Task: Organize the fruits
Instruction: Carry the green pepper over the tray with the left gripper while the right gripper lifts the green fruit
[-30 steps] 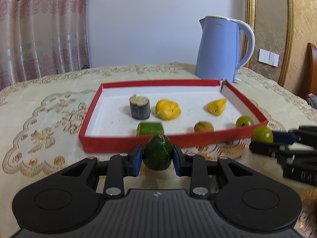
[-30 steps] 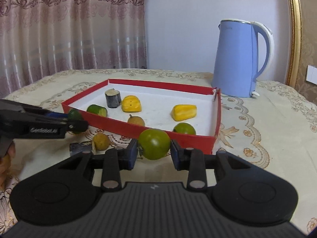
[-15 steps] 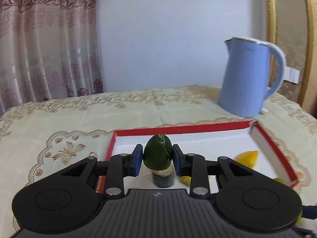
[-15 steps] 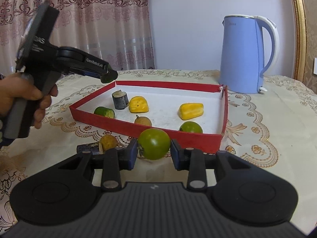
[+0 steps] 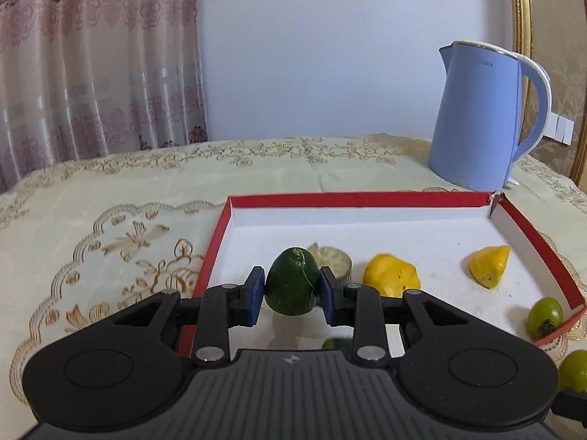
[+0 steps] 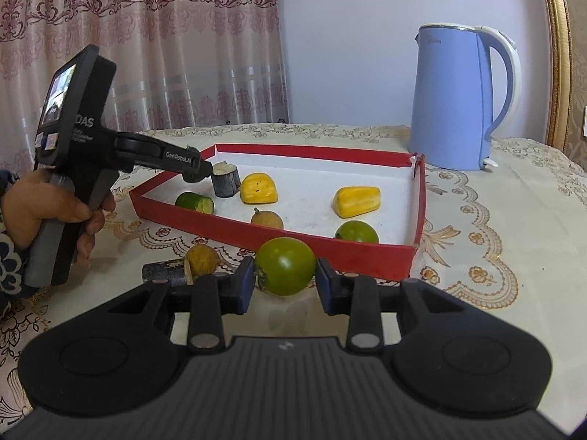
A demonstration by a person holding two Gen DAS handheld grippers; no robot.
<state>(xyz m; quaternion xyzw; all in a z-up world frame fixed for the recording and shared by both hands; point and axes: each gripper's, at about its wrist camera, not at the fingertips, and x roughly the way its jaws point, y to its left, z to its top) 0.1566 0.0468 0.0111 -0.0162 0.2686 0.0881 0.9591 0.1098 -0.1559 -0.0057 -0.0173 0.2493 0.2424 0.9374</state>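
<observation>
My left gripper (image 5: 292,288) is shut on a dark green egg-shaped fruit (image 5: 292,282) and holds it over the near left part of the red tray (image 5: 352,198). In the right wrist view the left gripper (image 6: 200,174) hangs over the tray's left corner. My right gripper (image 6: 284,278) is shut on a green tomato (image 6: 285,266), just in front of the tray's near wall (image 6: 348,253). In the tray lie two yellow fruit pieces (image 6: 258,193), a dark cut stalk piece (image 6: 225,179), a cucumber piece (image 6: 194,201), a small brown fruit (image 6: 267,219) and a small green tomato (image 6: 356,232).
A blue electric kettle (image 6: 458,99) stands behind the tray at the right. A brown round fruit (image 6: 201,259) and a dark cut piece (image 6: 165,271) lie on the tablecloth in front of the tray. Curtains hang behind the table.
My left gripper has lifted the dark green fruit from in front of the tray and carried it over the tray's left part. My right gripper has hardly moved.
</observation>
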